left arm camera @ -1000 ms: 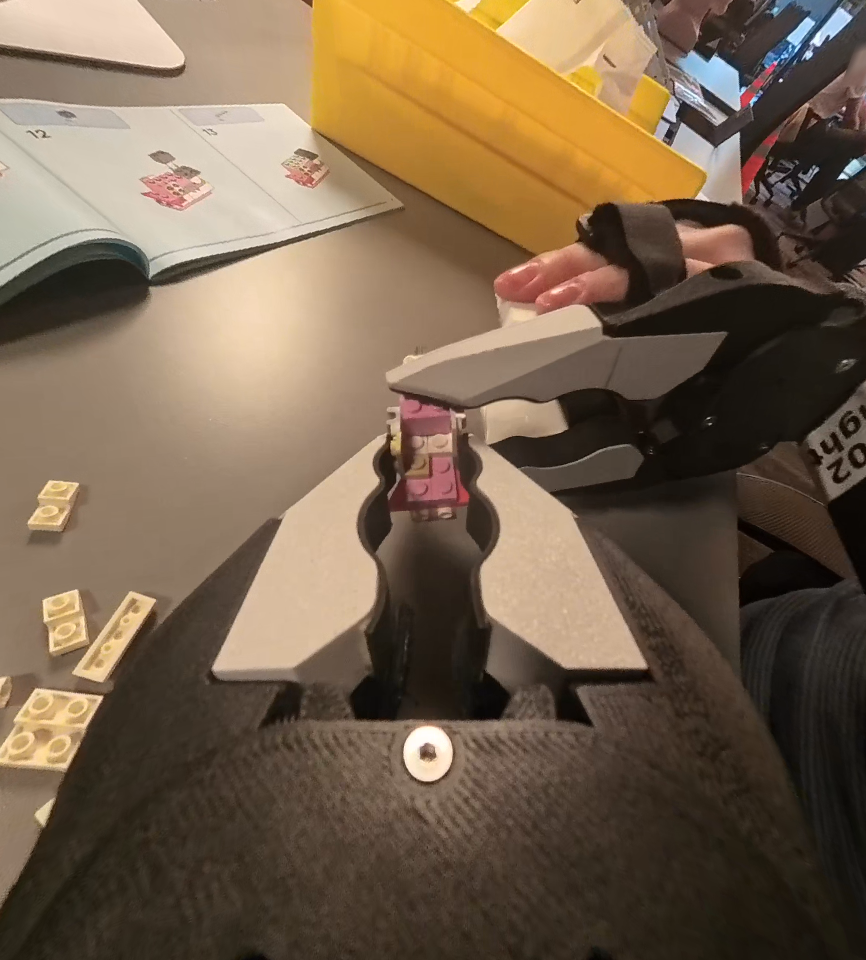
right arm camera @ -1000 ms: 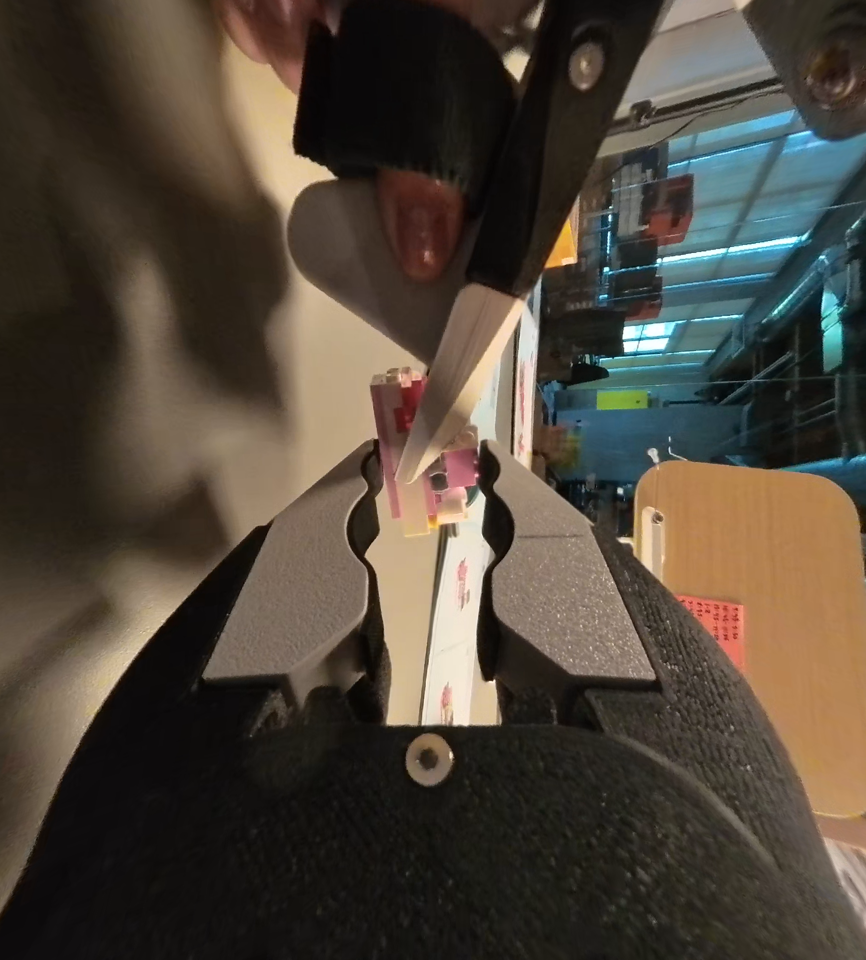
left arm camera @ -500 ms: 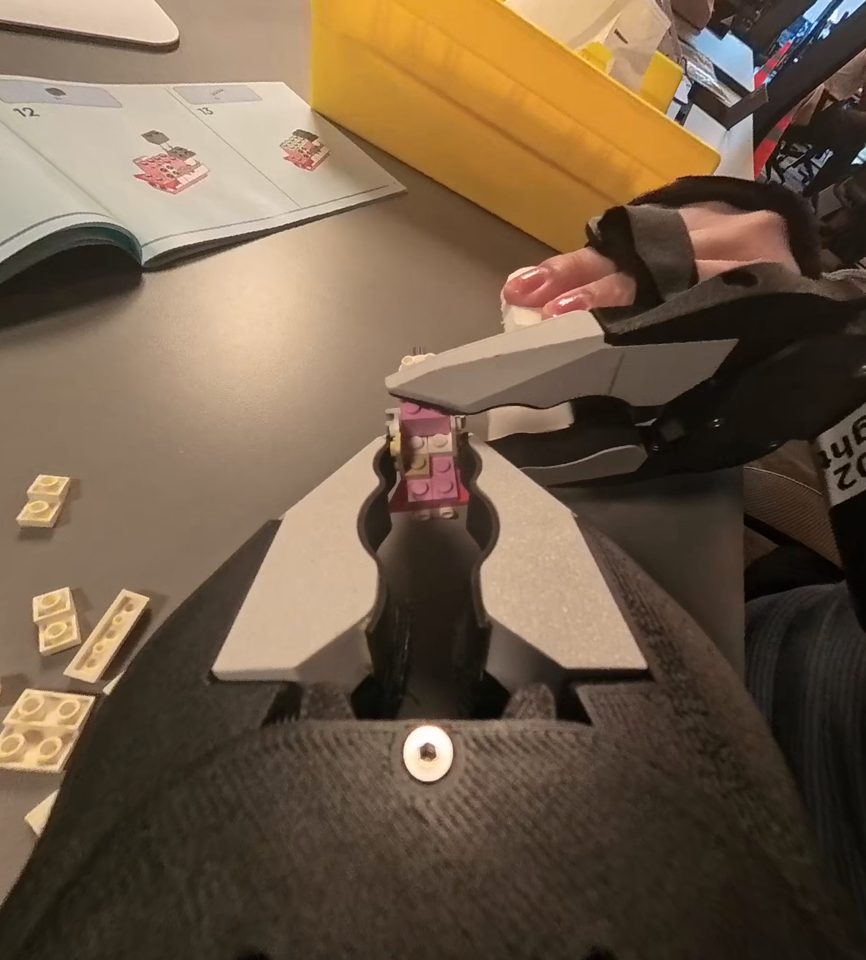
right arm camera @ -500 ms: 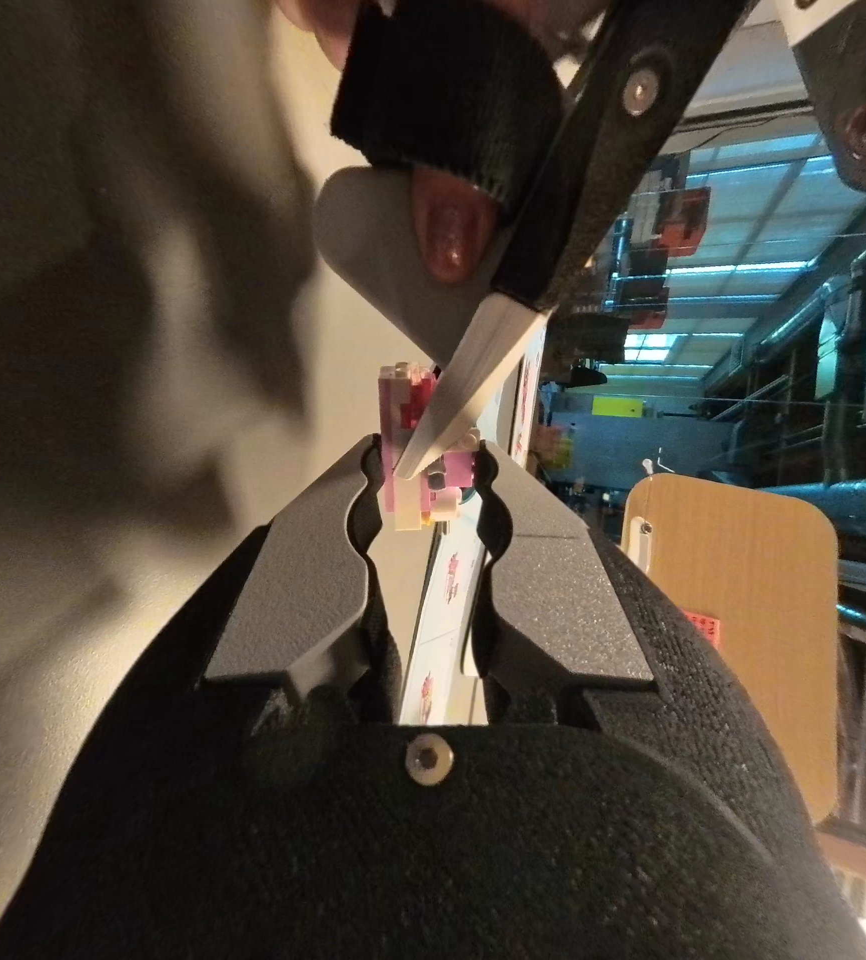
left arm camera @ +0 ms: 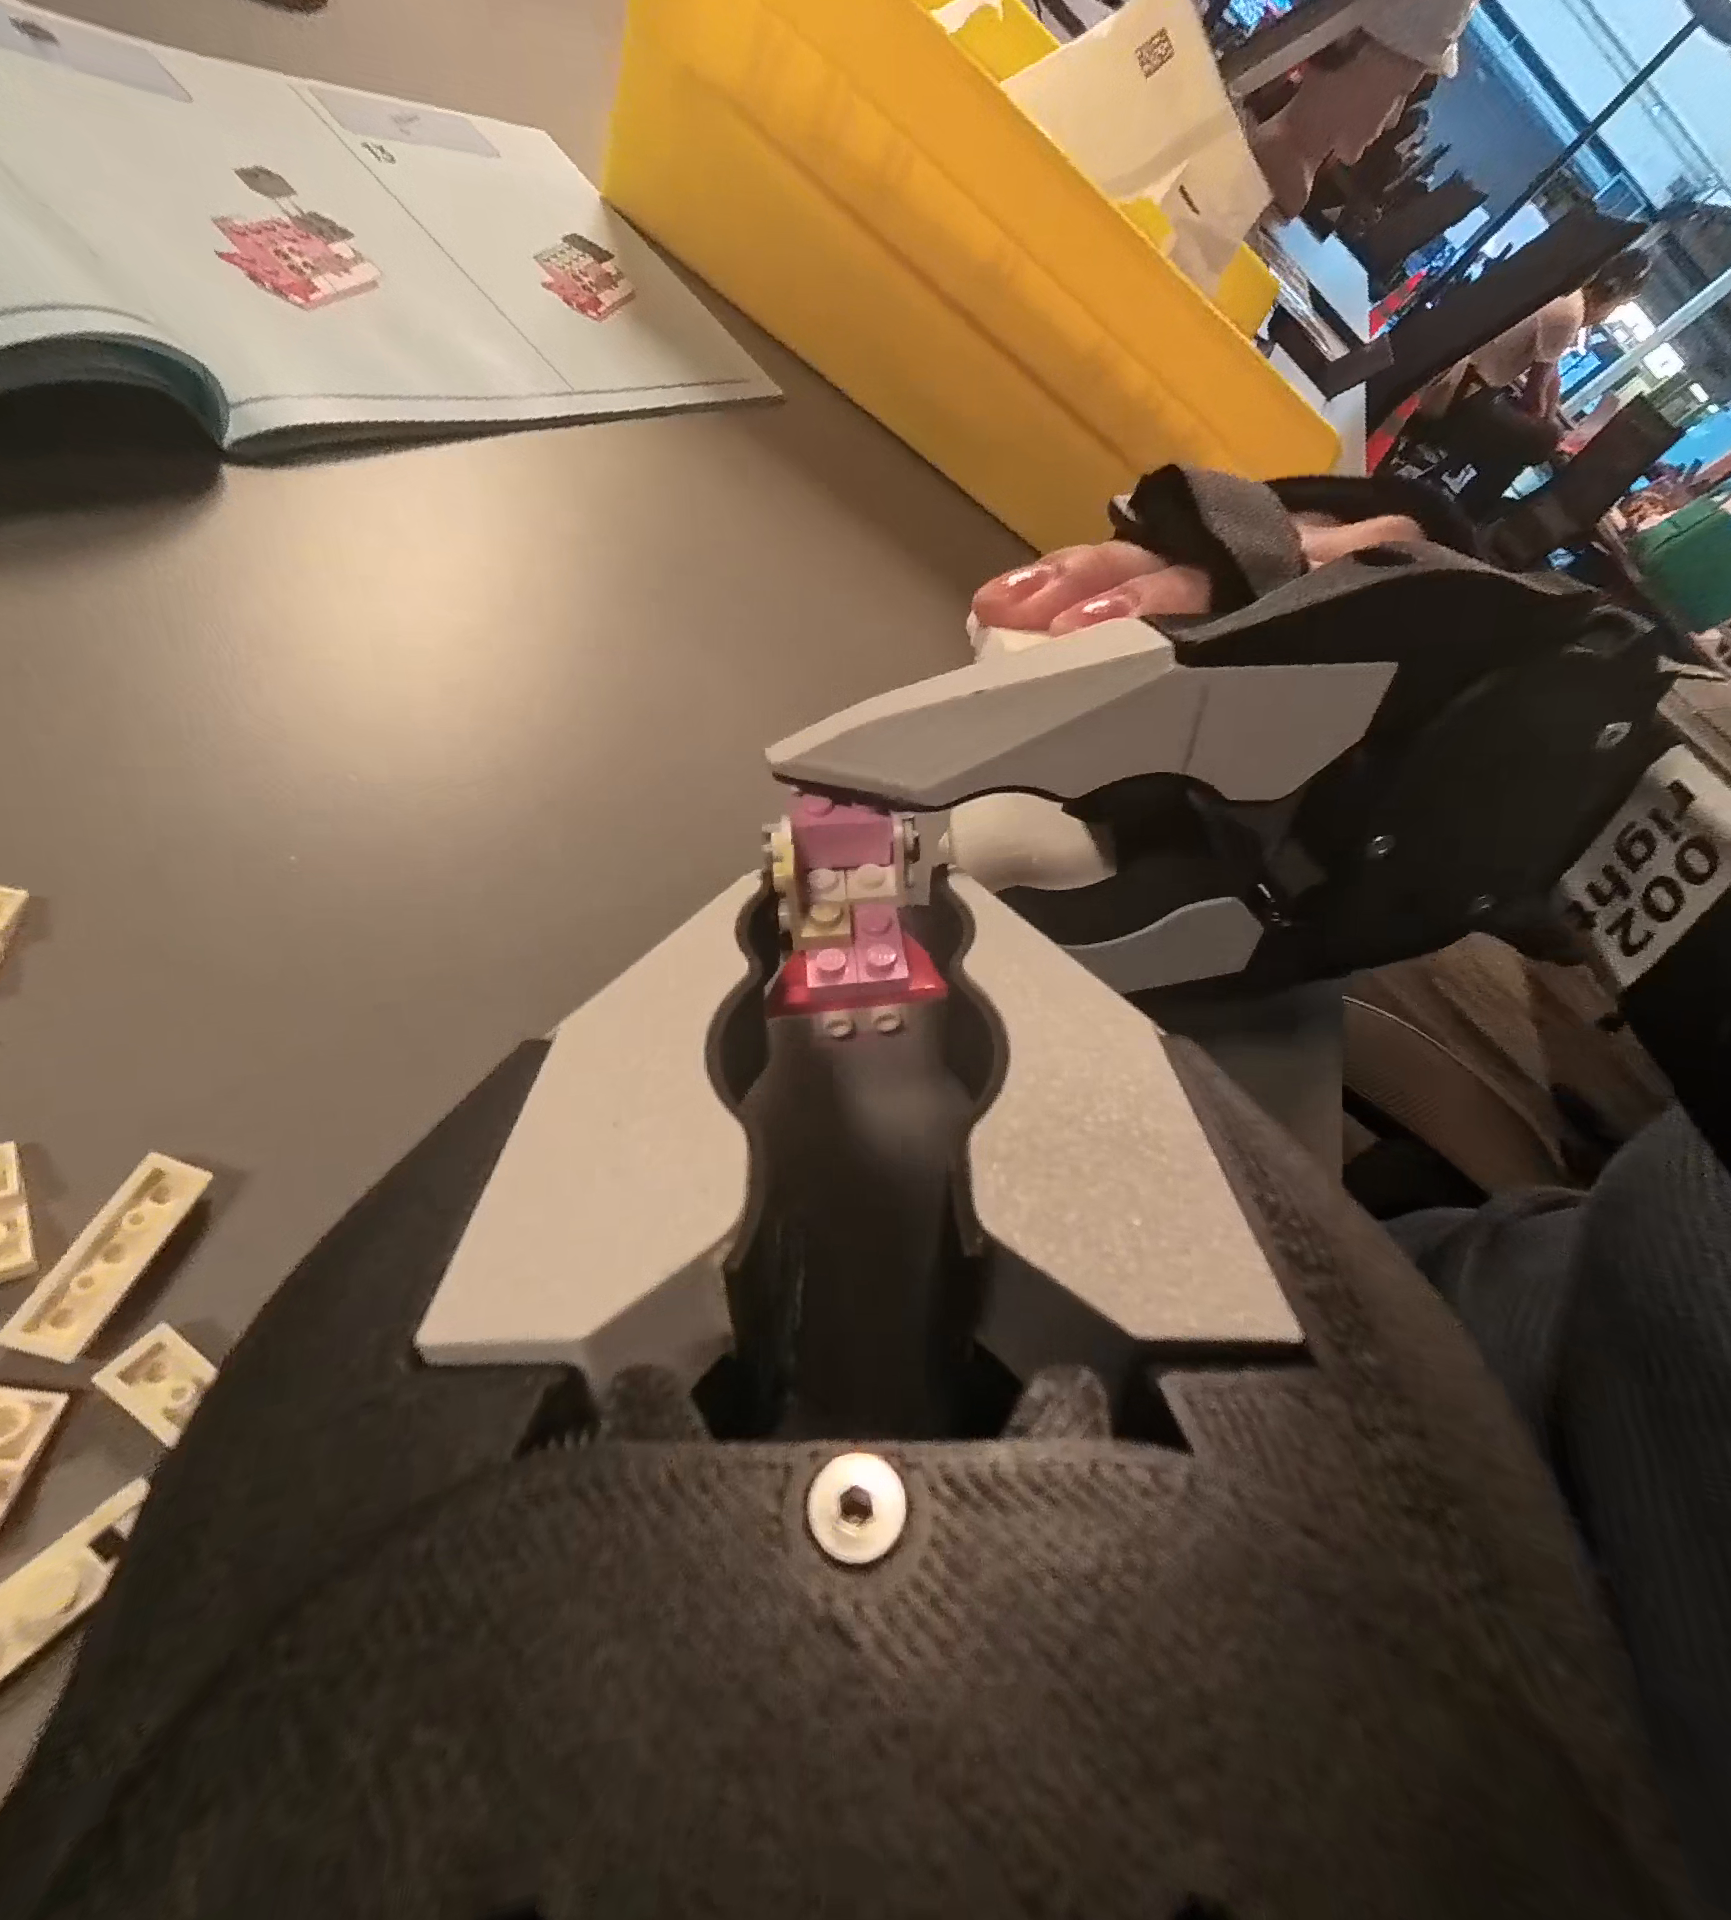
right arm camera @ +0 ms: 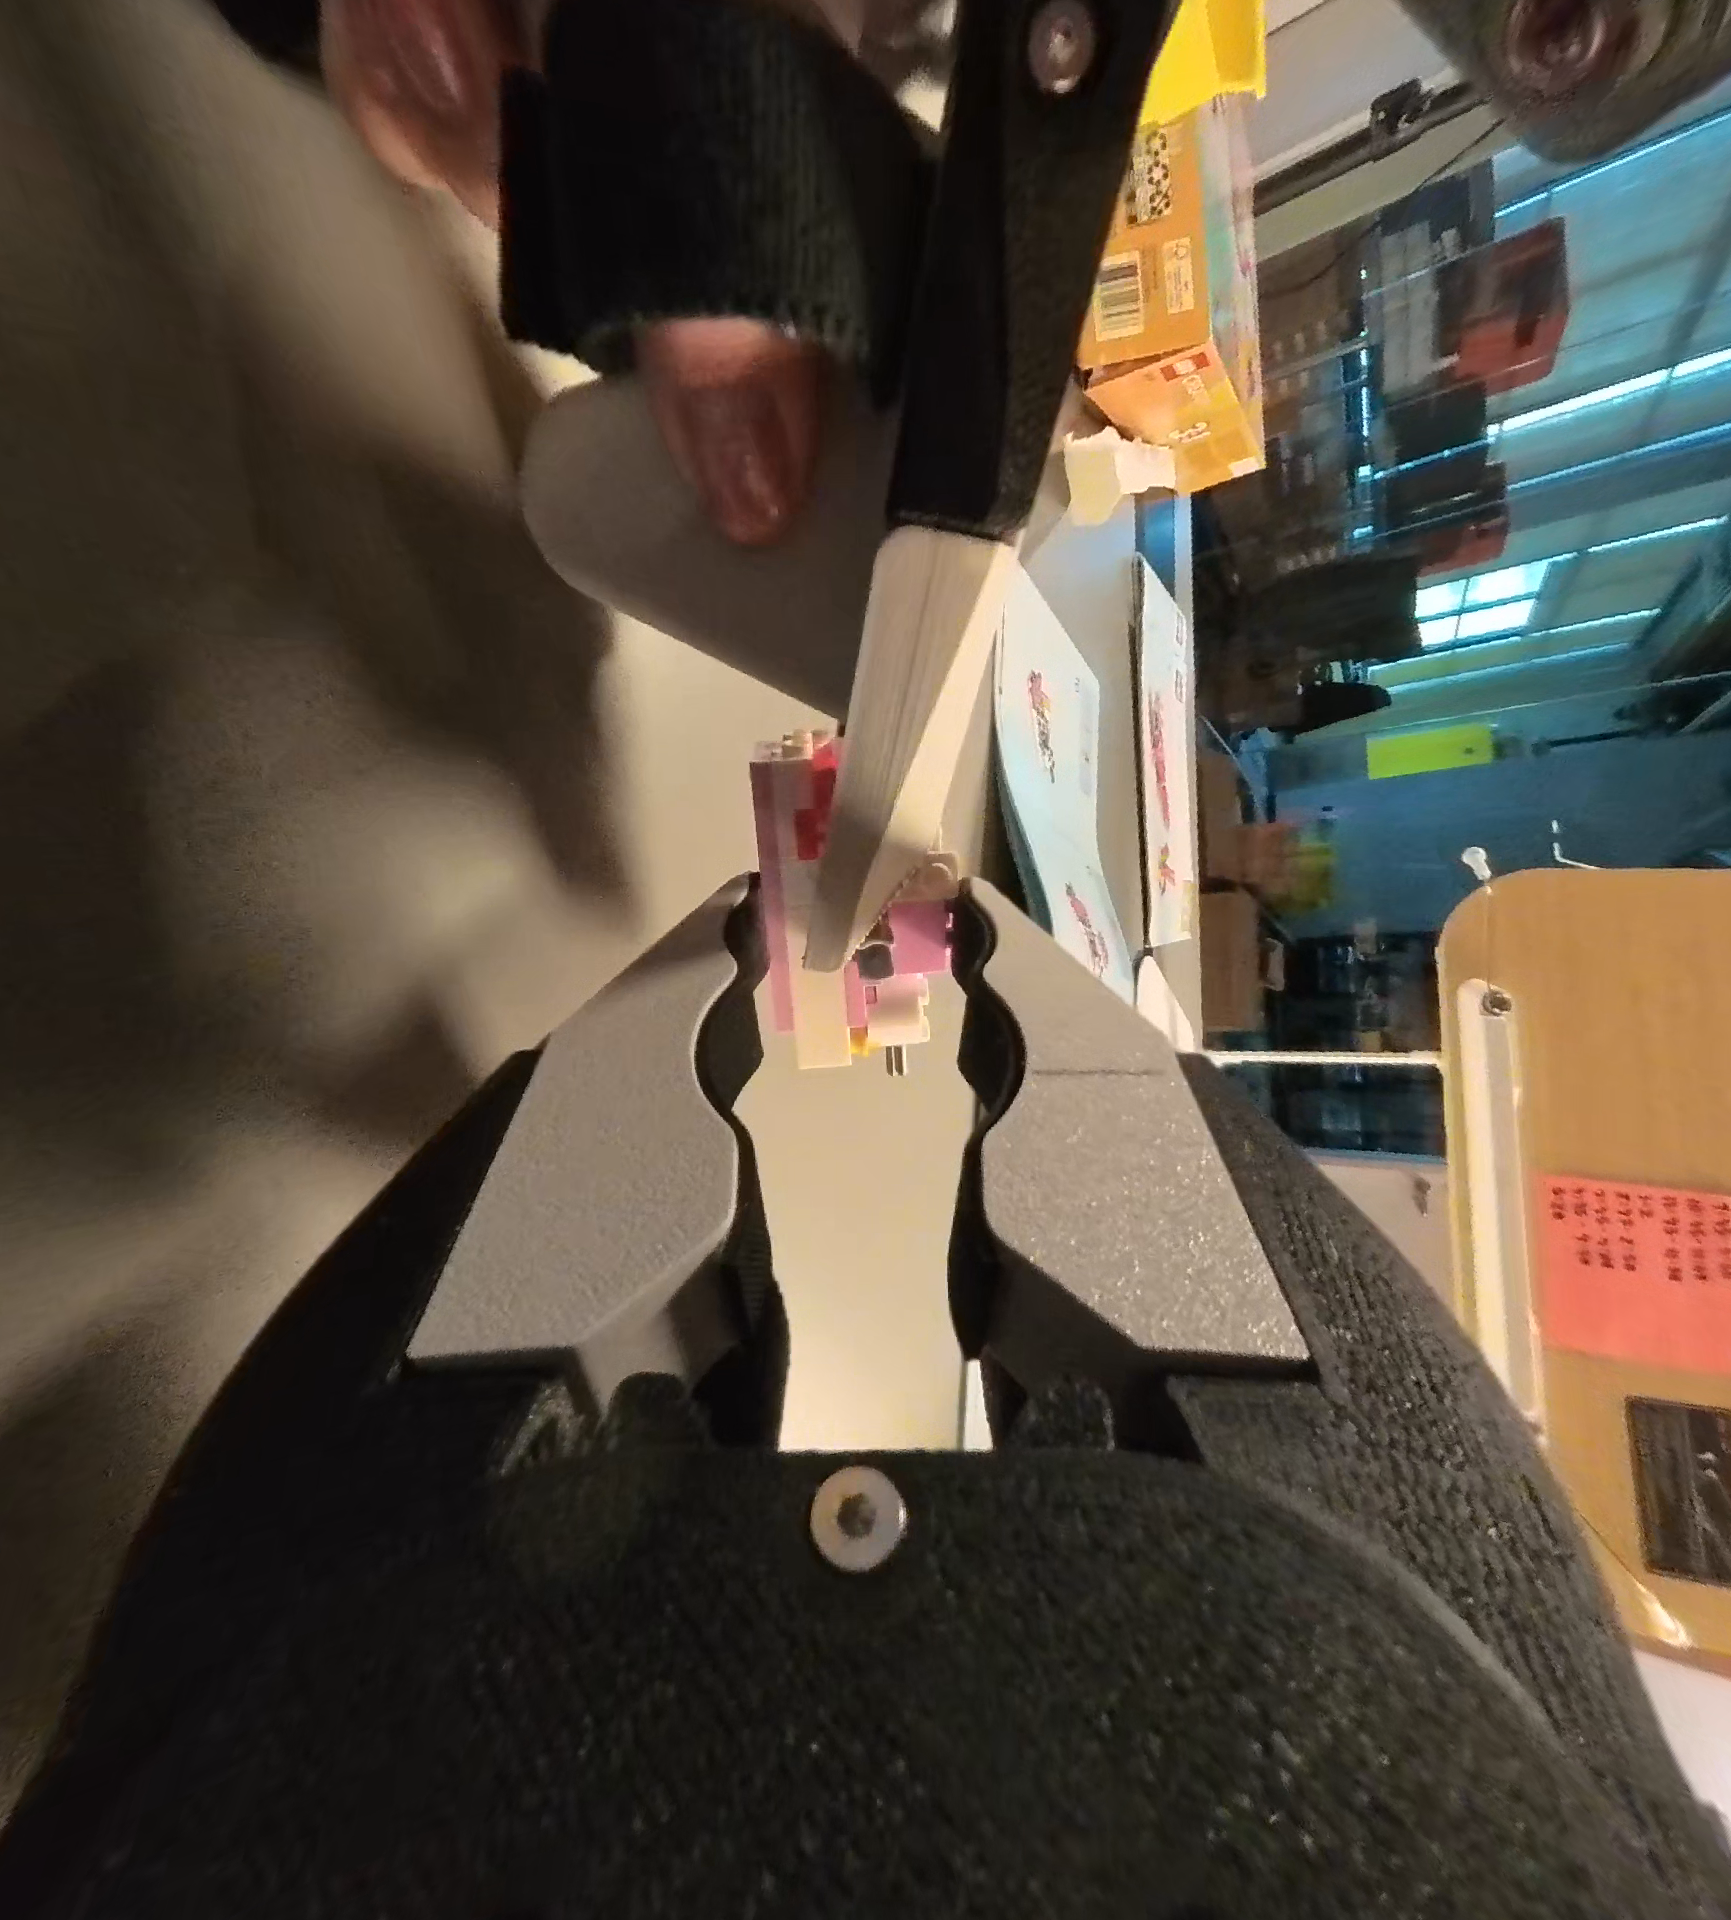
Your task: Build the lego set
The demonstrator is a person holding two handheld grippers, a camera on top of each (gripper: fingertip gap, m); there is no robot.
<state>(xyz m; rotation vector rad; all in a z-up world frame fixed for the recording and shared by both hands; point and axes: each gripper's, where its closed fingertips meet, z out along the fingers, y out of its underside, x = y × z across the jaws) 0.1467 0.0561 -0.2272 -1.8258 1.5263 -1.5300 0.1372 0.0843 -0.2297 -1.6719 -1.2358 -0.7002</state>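
A small pink, cream and red brick model (left arm camera: 845, 914) stands between the fingertips of my left gripper (left arm camera: 850, 899), above the dark table (left arm camera: 373, 675). The left jaws stand a little wider than the model, with thin gaps at both pads, so they do not press it. My right gripper (right arm camera: 856, 914) is shut on the same model (right arm camera: 902, 940), both pads pressed to its sides. In the left wrist view its upper finger (left arm camera: 944, 748) lies on the model's top. One left finger (right arm camera: 902, 748) crosses in front of the model in the right wrist view.
An open instruction booklet (left arm camera: 321, 208) lies at the far left and a yellow bin (left arm camera: 944, 260) stands behind. Several loose cream plates (left arm camera: 102, 1257) lie on the table at the left. A gloved hand (left arm camera: 1079, 597) holds the right gripper. A wooden board (right arm camera: 1619, 1143) shows at the right. The tips of both grippers are at nearly the same place.
My left jaws have spread slightly and let go of the brick model they were pinching. The right gripper keeps its hold. Both grippers have shifted slightly.
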